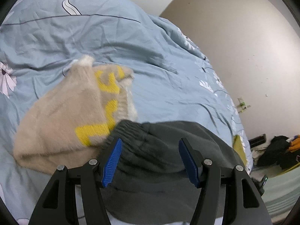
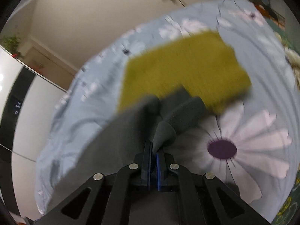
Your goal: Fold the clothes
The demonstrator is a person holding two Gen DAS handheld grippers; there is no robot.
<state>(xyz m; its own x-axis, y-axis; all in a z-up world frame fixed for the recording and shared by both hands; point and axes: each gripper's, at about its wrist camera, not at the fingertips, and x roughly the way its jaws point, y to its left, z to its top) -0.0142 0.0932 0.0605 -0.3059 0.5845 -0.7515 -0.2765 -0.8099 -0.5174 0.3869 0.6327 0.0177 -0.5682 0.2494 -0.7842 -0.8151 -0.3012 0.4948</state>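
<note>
The dark grey garment lies on the near part of the bed, its gathered waistband end pointing far and left, just touching the folded beige sweater with yellow lettering. The left gripper is spread wide, its blue pads standing on either side of the grey cloth and pinching nothing. The right gripper is clenched on a bunched fold of the same grey garment, and its view is streaked with blur, so how much cloth sits between the jaws is hard to tell. The step in hand looks like carrying one end of the grey piece over to make a fold. To do it well, the right side should lift just enough to clear the bed cover, keep the held edge taut and level, and lay it squarely on the matching edge, while the left closes on or pins the waistband end so the cloth does not slide toward the sweater. The olive-yellow folded piece lies just beyond the grey cloth in the right wrist view, with the grey end overlapping its near edge; a careless sweep could drag it open. Open room lies far across the blue cover, past the sweater. On the right the bed edge drops to the floor near the wall, where more clothes are heaped, so the fold is safer drawn toward the middle.
</note>
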